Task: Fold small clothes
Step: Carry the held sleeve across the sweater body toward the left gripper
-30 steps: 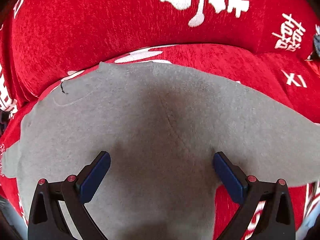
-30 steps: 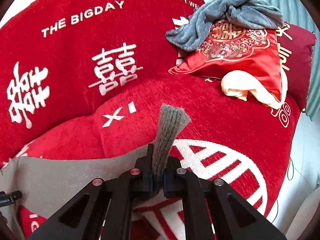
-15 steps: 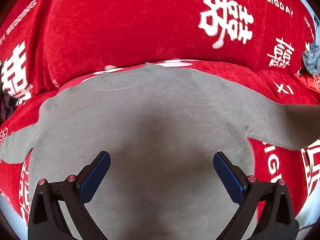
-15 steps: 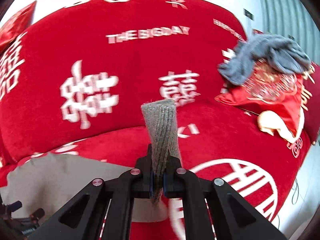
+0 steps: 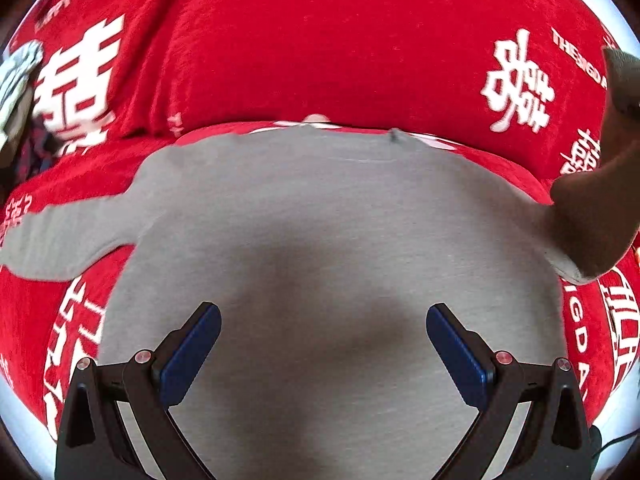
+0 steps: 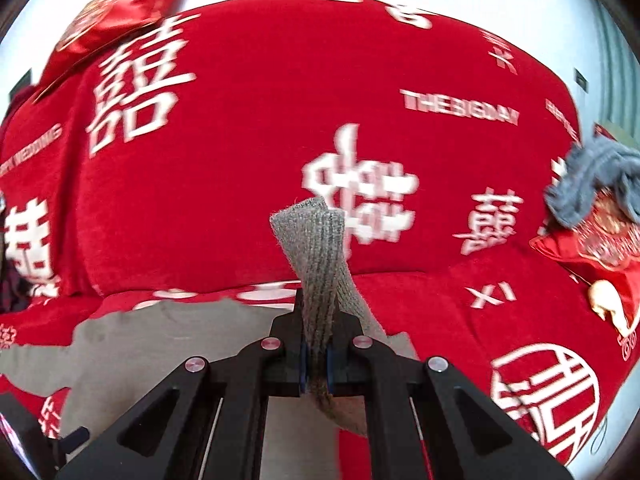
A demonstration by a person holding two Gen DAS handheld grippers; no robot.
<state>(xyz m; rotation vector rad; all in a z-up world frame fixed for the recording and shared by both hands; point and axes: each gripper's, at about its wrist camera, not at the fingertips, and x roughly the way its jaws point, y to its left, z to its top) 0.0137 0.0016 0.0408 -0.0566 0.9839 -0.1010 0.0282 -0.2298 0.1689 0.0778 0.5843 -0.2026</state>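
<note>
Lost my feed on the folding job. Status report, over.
Left gripper open, low over grey sweater spread on the red sofa cover. Right gripper shut on sleeve cuff, lifted. Nothing in the way.

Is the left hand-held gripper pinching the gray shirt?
No, the left hand-held gripper is wide open above the gray shirt.

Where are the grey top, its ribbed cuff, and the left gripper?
grey top [image 5: 320,216]: left wrist view, middle of its body, flat on the sofa.
ribbed cuff [image 6: 316,248]: right wrist view, sleeve end sticking up past the shut right gripper [image 6: 316,364].
left gripper [image 5: 322,344]: left wrist view, midway between the open fingertips.
</note>
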